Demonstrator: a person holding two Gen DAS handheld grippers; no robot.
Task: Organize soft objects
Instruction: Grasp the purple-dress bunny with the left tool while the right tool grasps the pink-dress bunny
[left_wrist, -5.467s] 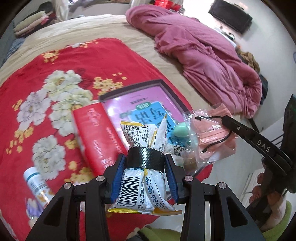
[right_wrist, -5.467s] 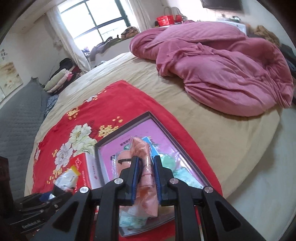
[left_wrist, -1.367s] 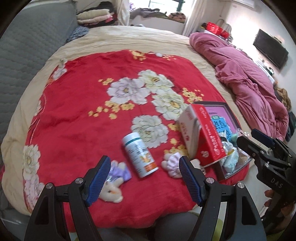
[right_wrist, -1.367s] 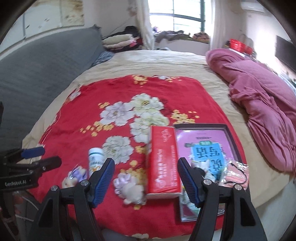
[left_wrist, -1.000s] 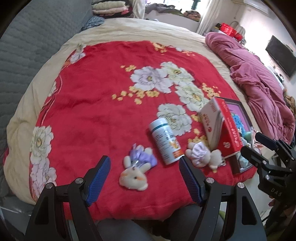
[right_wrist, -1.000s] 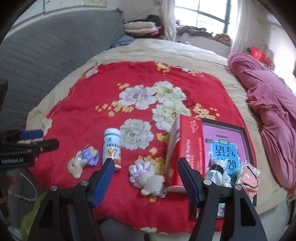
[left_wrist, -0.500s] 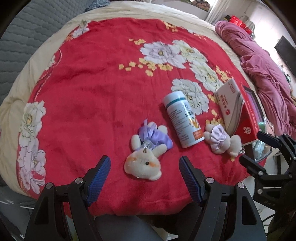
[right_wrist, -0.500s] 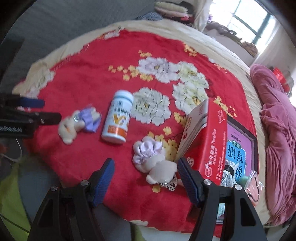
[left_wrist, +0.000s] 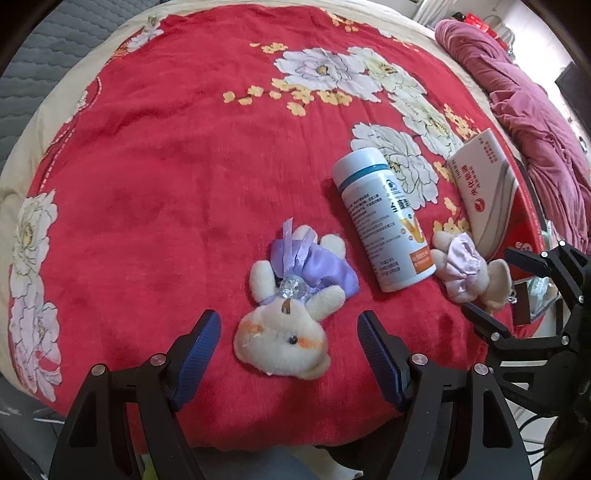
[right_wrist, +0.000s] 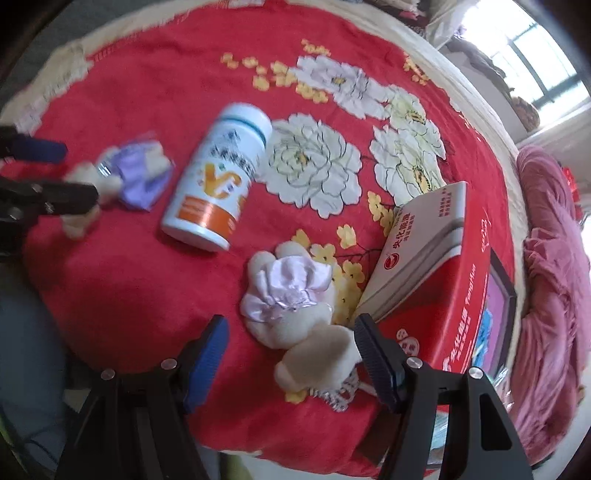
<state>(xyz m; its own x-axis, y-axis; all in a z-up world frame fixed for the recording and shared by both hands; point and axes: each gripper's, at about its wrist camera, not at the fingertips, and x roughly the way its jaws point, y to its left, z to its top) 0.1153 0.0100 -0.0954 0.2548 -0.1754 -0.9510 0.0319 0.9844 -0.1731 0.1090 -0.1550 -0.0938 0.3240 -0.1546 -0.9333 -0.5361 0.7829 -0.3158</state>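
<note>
A cream plush bunny in a purple dress (left_wrist: 288, 306) lies on the red flowered blanket (left_wrist: 166, 166); its head sits between the blue pads of my left gripper (left_wrist: 289, 339), which is open and not touching it. A second cream plush with a lilac ruffled dress (right_wrist: 291, 306) lies beside the red box. My right gripper (right_wrist: 291, 345) stands open around its lower body, pads apart from it. That second plush (left_wrist: 469, 269) and the right gripper (left_wrist: 517, 291) also show at the right of the left wrist view. The blurred purple bunny (right_wrist: 125, 177) and left gripper (right_wrist: 48, 173) appear at the left of the right wrist view.
A white supplement bottle (left_wrist: 384, 221) with an orange band lies between the two plush toys. A red and white box (right_wrist: 436, 258) stands tilted to the right, with a dark-framed tray (right_wrist: 498, 306) behind it. A pink quilt (right_wrist: 546, 258) covers the bed's far right. The bed edge is close below.
Both grippers have come down toward the blanket; the toys now look much larger. The right gripper has rolled and now brackets the lilac plush. The left now brackets the purple bunny's head.
</note>
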